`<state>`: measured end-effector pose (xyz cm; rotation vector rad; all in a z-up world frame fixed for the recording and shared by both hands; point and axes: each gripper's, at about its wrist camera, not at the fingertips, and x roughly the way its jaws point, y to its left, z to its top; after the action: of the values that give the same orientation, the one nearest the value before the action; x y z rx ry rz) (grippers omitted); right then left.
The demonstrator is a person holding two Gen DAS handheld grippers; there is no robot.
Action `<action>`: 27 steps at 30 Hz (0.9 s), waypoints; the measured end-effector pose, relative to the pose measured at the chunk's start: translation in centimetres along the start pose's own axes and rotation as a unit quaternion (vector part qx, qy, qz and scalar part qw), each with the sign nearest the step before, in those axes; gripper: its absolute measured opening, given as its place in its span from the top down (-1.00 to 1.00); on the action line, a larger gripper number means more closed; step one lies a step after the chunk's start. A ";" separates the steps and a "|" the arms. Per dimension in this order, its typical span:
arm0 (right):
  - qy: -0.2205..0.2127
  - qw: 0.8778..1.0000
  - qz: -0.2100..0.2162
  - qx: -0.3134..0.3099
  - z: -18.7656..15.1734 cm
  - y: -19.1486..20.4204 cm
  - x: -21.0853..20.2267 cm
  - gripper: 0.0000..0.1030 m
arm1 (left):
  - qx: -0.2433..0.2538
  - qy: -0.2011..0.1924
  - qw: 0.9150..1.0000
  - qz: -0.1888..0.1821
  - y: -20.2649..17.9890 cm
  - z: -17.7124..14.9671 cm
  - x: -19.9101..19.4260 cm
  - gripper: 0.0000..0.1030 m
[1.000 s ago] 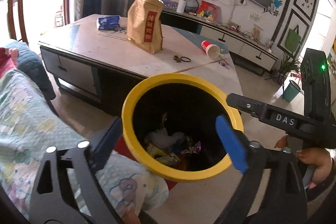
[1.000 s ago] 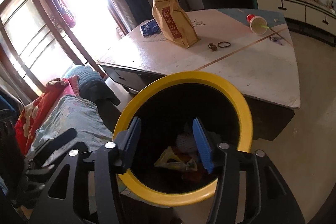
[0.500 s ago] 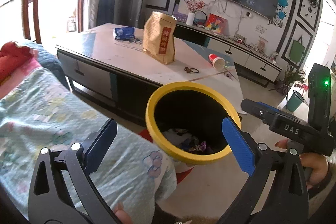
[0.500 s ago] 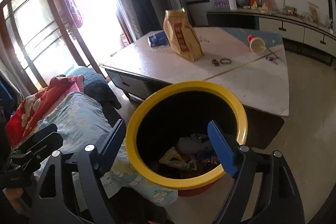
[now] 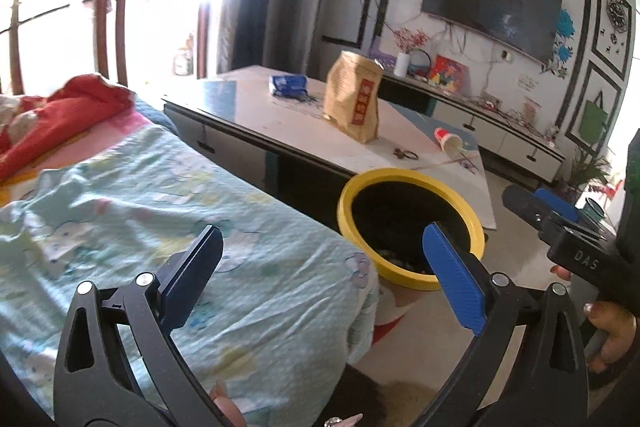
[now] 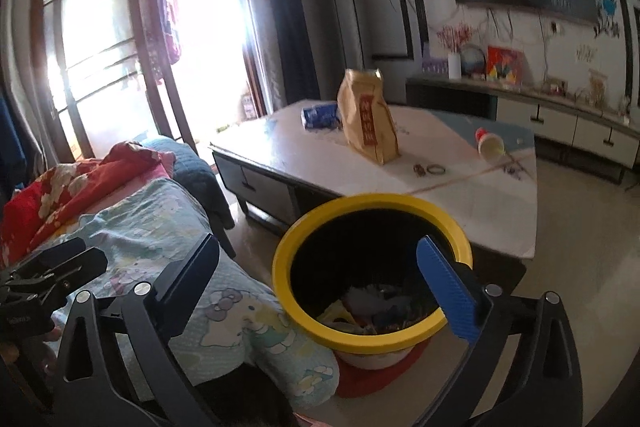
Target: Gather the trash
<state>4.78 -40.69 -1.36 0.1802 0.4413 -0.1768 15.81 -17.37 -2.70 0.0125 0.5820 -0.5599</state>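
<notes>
Behind the yellow-rimmed bin point(image 6: 374, 337) stands the bench point(image 6: 460, 195) with a brown paper bag point(image 6: 366, 121) and a tipped cup point(image 6: 490, 143). Both the left gripper point(image 5: 324, 281) and right gripper point(image 6: 326, 277) have jaws released, empty. Trash point(image 6: 374, 307) lies inside the bin, dark and hard to identify.

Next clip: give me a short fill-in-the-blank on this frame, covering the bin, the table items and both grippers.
1. The rim of the trash bin is ____ in colour.
2. The red paper cup on the table lies on its ____.
3. Both the left hand-held gripper and the right hand-held gripper have their jaws ____, holding nothing.
4. The brown paper bag stands upright on the ____.

Missing words: yellow; side; open; table
</notes>
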 end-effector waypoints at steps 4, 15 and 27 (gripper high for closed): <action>-0.053 0.998 0.000 -0.025 -0.7 2.2 -2.1 -0.88 | -0.008 -0.031 0.999 0.019 1.0 -0.7 -2.3 -0.79; -0.119 0.992 0.026 -0.030 -2.8 5.5 -4.7 -0.88 | 0.004 -0.101 0.992 0.076 1.8 -3.3 -7.1 -0.79; -0.128 0.990 0.026 -0.046 -3.8 6.7 -4.9 -0.88 | -0.006 -0.125 0.989 0.084 2.2 -3.5 -8.6 -0.79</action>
<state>0.23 -32.75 -1.71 0.0773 0.1876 -0.1264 9.17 -10.67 -1.51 -0.0204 0.3355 -0.3859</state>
